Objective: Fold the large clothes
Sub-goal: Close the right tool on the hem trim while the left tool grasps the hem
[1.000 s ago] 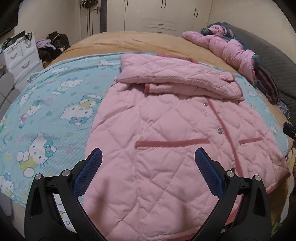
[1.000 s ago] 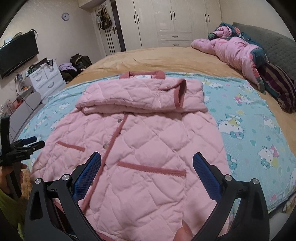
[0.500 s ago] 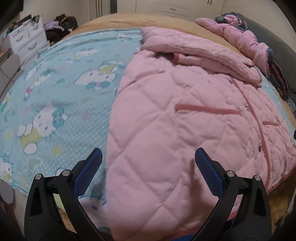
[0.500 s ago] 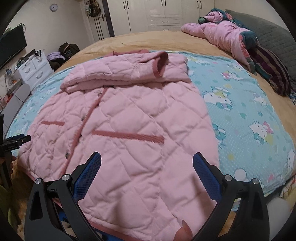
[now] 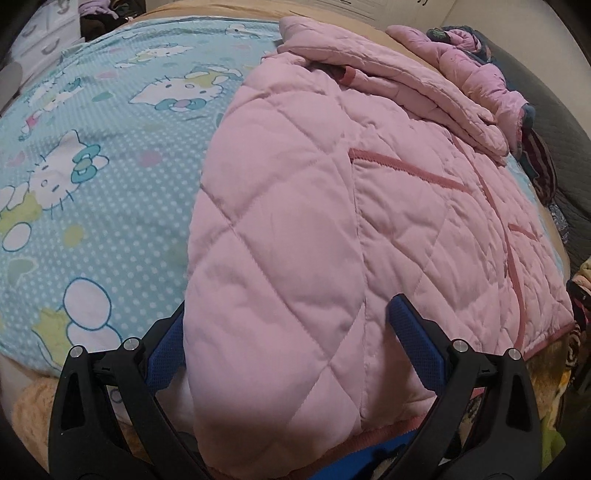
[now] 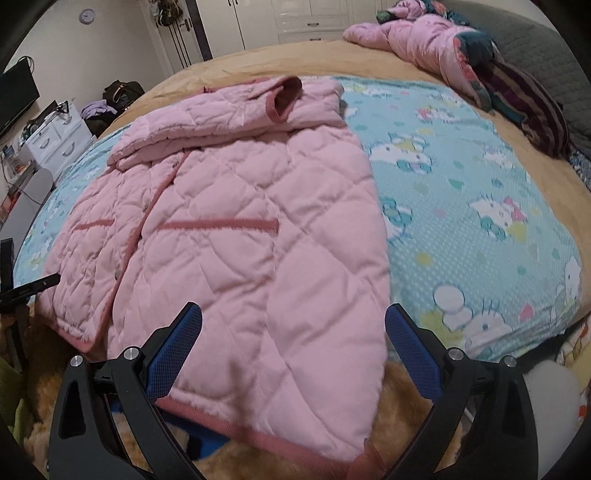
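Left claw (image 5: 291, 347): spread wide; blue pads straddle the near hem corner of the coat. The left pad sits partly behind the coat's side edge, the right pad rests over the quilted front. No pinch on the cloth.
Right claw (image 6: 293, 350): spread wide; the coat's other hem corner lies between the pads. The left pad lies on the cloth, the right pad just beside the side edge. Not gripping.
Coat (image 6: 236, 236): pink, quilted, lying front-up on the blanket, hem nearest both claws and hanging over the bed edge. Darker pink trim runs along the hem, the front opening and two pocket slits. Straight ahead of the claws, the far part carries both sleeves folded across the chest; one cuff opening faces the right claw.
Blanket (image 6: 480, 206): light blue with cartoon cats, under the coat, spreading left of the left claw and right of the right claw.
Bed cover (image 6: 258, 61): tan, beyond the blanket.
Second jacket (image 6: 417, 35): pink, bunched, far ahead and to the right, beside a dark striped cloth (image 6: 532, 110).
Drawers (image 6: 61, 138): white unit, far left of the right claw.
Wardrobe (image 6: 291, 16): white doors, farthest back.
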Tool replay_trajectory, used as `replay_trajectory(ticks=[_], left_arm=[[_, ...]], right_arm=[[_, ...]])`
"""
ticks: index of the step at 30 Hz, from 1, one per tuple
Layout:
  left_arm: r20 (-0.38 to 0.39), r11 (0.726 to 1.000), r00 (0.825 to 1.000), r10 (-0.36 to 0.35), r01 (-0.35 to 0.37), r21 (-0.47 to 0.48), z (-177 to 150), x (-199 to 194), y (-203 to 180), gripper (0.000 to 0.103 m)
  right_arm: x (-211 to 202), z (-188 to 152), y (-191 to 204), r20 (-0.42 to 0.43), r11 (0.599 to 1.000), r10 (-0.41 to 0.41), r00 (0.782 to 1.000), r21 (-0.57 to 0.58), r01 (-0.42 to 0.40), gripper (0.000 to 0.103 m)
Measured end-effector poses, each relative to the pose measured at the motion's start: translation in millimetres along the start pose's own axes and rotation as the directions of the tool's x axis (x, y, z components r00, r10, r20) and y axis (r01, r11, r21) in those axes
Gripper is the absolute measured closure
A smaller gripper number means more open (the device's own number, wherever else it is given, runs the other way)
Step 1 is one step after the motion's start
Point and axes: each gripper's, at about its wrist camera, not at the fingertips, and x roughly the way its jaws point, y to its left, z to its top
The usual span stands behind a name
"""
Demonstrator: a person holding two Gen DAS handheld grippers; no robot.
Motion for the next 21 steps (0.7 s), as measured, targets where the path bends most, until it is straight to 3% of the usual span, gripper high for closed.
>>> replay_trajectory(ticks=[8, 11, 15, 17, 20, 21], left_arm=[[-0.011, 1.0, 1.0, -0.005, 0.006, 0.026, -11, -2, -2, 0.009], [-0.018, 1.0, 1.0, -0.007, 0.008, 0.028, -15, -3, -3, 0.009], [-0.022, 1.0, 1.0, -0.017, 0.017, 0.025, -16, -3, -2, 0.009], [-0.021, 1.0, 1.0, -0.016, 0.016, 0.026, -17, -4, -2, 0.009], [-0.017, 1.0, 1.0, -0.023, 0.023, 0.021, -17, -4, -1, 0.009], [-0.016, 0.999, 1.0, -0.026, 0.027, 0.019, -18, -3, 0, 0.009]], right_arm=[[14, -21, -16, -0.128, 0.998, 0.05, 0.991, 0.047, -0.044, 0.004], [16, -20, -15, -0.138, 0.997, 0.062, 0.988, 0.044, -0.057, 0.004], [24, -18, -14, -0.168, 0.99, 0.135, 0.976, 0.053, -0.128, 0.005], [26, -20, -10, -0.188, 0.991, 0.137, 0.972, 0.031, -0.134, 0.023], [23, -25, -9, -0.178, 0.992, 0.122, 0.976, 0.013, -0.122, 0.034], [21, -26, -11, -0.176, 0.992, 0.124, 0.976, 0.016, -0.123, 0.046]])
